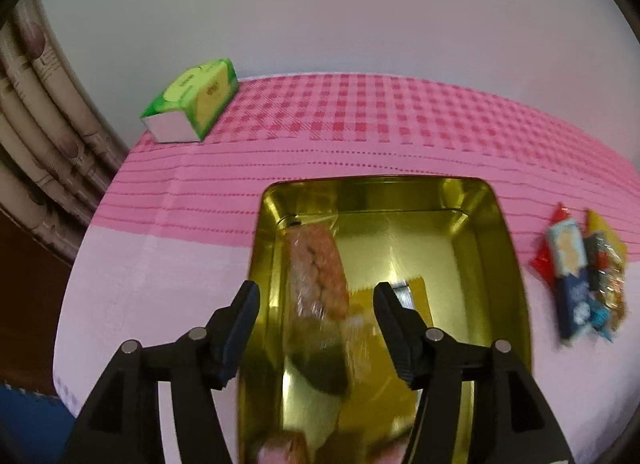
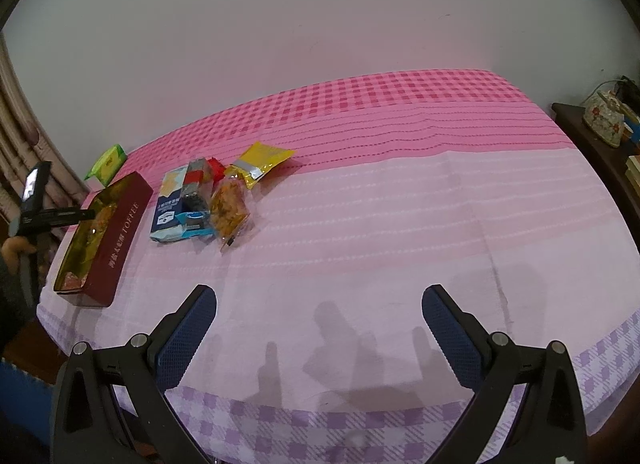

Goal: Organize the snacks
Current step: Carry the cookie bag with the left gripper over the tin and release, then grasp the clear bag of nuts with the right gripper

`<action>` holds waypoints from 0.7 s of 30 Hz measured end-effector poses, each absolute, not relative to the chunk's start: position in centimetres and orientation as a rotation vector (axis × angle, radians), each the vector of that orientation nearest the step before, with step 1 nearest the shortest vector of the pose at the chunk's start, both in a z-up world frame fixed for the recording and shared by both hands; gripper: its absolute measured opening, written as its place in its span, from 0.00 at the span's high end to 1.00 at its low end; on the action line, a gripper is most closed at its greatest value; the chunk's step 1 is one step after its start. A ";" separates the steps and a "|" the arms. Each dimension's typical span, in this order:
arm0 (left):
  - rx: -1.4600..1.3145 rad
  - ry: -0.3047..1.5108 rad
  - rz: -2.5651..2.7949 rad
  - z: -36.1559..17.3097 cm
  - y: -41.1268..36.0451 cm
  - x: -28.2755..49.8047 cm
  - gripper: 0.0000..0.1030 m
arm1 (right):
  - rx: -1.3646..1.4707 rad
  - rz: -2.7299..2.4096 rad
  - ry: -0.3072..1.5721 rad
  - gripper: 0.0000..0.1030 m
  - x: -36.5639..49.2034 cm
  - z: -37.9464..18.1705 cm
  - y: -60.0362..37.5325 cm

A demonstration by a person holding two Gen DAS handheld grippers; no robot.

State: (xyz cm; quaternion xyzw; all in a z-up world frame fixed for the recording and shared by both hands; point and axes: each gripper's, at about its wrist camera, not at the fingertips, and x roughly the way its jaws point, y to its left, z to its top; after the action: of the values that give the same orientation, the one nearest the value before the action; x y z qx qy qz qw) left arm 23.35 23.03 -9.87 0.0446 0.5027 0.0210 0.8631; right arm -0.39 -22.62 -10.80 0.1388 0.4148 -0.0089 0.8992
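Toffee tin [image 2: 120, 232] on table [image 2: 360, 248], landmark. Left gripper [image 1: 316, 304] above tin, fingers spread, wrapped snack [image 1: 318, 276] blurred between them, contact unclear. Right gripper [image 2: 320, 304] well right of tin, fingers wide apart, empty. Snack pile [image 2: 212, 191] just right of tin.

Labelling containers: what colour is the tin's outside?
Dark red tin, gold inside; right wrist view shows it best.

A plain pale wall [image 2: 320, 15] rises behind the table, which is covered by a pink cloth [image 2: 400, 203] with a checked band along the wall side, fine stripes in the middle and a lilac checked border at the near edge. Left of the table hangs a patterned beige curtain [image 1: 40, 111] in deep folds. To the right of the table stands a dark wooden cabinet [image 2: 592, 143] bearing a floral pot [image 2: 604, 119]. Below the table's left corner, blue flooring [image 1: 28, 420] shows.
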 end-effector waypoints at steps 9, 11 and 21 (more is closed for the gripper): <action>0.079 1.088 -0.029 -7.4 23.2 13.3 0.41 | 0.261 0.027 0.852 0.01 -0.5 -10.2 -21.2; 0.031 1.029 -0.022 -6.5 23.8 10.6 0.41 | 0.222 0.013 0.847 0.01 -0.5 -10.3 -21.0; -0.029 0.708 0.166 -4.8 29.2 -3.8 0.39 | 0.270 -0.118 0.848 0.01 1.0 -12.6 -24.4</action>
State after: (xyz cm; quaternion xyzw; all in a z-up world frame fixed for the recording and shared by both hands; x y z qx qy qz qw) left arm -3.81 29.21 -4.75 -0.0140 0.3462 0.0811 0.9345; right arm 1.02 -24.35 -12.57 0.1306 0.4100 -0.0569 0.9009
